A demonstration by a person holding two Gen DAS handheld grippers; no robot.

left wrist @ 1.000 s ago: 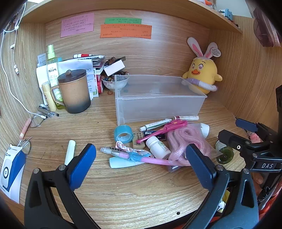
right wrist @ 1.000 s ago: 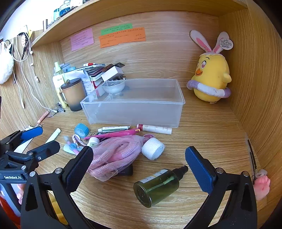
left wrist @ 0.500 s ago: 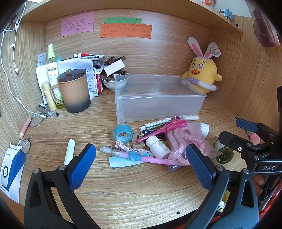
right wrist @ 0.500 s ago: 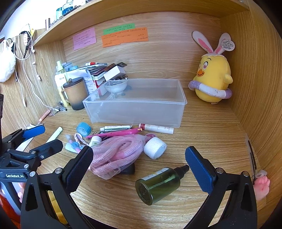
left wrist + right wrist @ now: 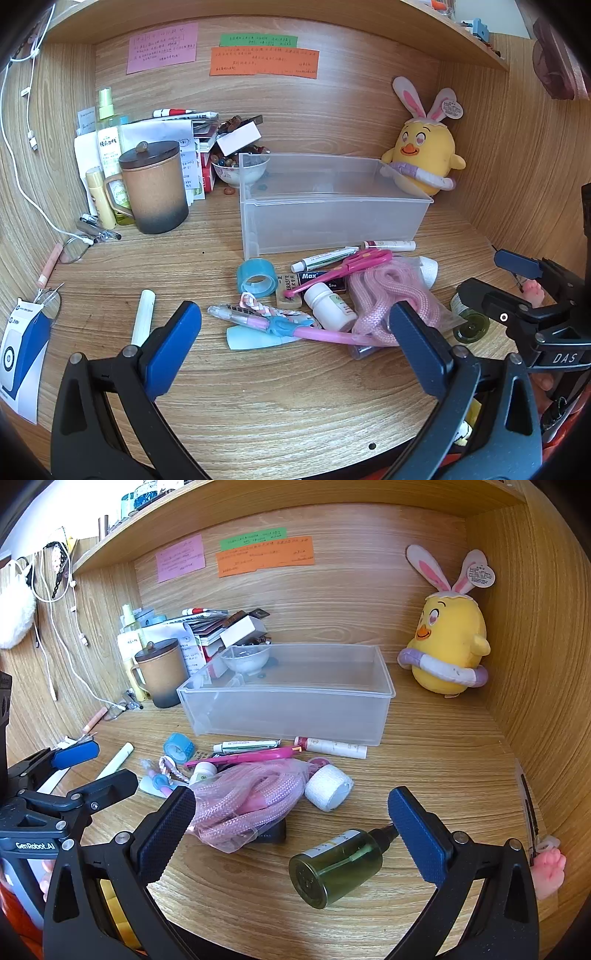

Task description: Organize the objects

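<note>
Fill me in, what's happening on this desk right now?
A person holds two grippers over a cluttered desk; both are open and hold nothing. The right gripper hovers above a green spray bottle lying on its side. The left gripper faces the pile: pink rope, white pill bottle, blue tape roll, pink scissors. The clear plastic bin behind looks empty, so no sorting shows yet.

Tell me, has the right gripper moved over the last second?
Yes. In the right wrist view the clear bin sits a little further right and lower than before, so the right gripper has drifted slightly left and up.
</note>
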